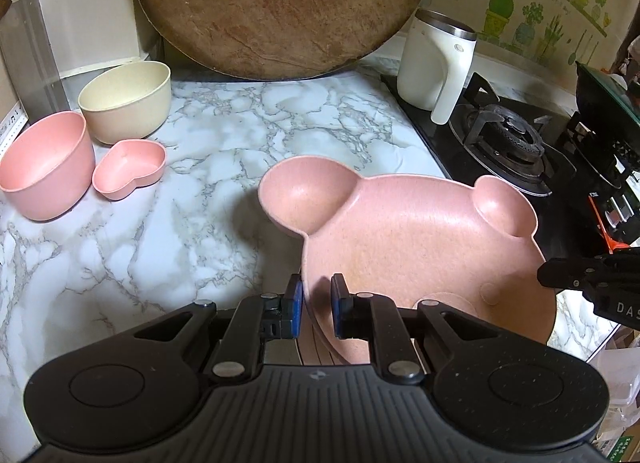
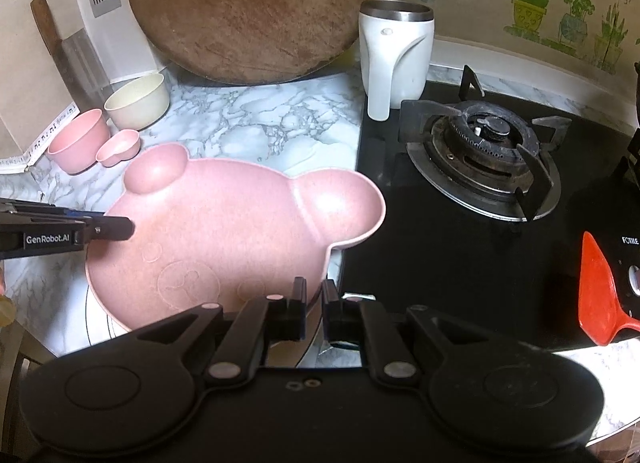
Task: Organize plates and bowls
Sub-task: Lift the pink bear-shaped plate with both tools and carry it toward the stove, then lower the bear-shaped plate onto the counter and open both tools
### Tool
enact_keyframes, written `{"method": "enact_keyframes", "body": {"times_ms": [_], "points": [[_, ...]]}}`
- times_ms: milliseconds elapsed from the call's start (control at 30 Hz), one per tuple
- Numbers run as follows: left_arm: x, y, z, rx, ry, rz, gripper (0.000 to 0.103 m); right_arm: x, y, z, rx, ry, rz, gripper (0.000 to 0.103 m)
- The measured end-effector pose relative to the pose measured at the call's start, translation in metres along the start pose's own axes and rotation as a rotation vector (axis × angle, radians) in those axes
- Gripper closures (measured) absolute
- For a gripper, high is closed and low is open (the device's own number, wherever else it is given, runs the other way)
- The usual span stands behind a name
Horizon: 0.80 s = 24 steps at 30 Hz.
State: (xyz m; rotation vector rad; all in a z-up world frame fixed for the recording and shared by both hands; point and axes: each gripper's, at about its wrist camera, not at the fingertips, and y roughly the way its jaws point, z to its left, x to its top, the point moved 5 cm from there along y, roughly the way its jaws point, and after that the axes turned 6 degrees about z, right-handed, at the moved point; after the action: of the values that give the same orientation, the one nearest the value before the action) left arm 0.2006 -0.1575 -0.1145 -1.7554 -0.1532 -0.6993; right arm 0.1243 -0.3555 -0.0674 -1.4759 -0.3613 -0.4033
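While left gripper [image 1: 316, 305] and right gripper [image 2: 314, 309] each pinch opposite rims of the bear-shaped plate [image 1: 400, 239], uneven pull risks slipping it onto the stove [image 2: 480, 167] ahead.

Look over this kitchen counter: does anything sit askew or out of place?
Yes. The bear plate is tilted, one ear jutting over the stove, gripped at its rim by the left gripper and right gripper. A white mug stands on the stove's corner. The bowls sit upright; nothing is spilled.
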Motion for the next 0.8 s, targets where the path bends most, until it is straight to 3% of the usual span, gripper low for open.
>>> {"method": "enact_keyframes", "body": {"times_ms": [267,467,667,800], "points": [[-0.004,-0.003,-0.002,0.011,0.033,0.008,0.089,-0.004,0.001,0.002,-0.009,-0.014,0.011,0.094],[-0.006,-0.005,0.001,0.009,0.021,0.010,0.089,-0.003,0.000,0.006,-0.011,-0.018,0.016,0.084],[-0.010,-0.008,0.005,-0.013,-0.008,0.011,0.089,-0.001,-0.007,0.006,-0.024,0.004,0.007,0.082],[-0.012,-0.014,0.004,-0.016,-0.002,-0.005,0.089,0.000,-0.017,0.012,-0.012,-0.005,-0.019,0.075]]}}
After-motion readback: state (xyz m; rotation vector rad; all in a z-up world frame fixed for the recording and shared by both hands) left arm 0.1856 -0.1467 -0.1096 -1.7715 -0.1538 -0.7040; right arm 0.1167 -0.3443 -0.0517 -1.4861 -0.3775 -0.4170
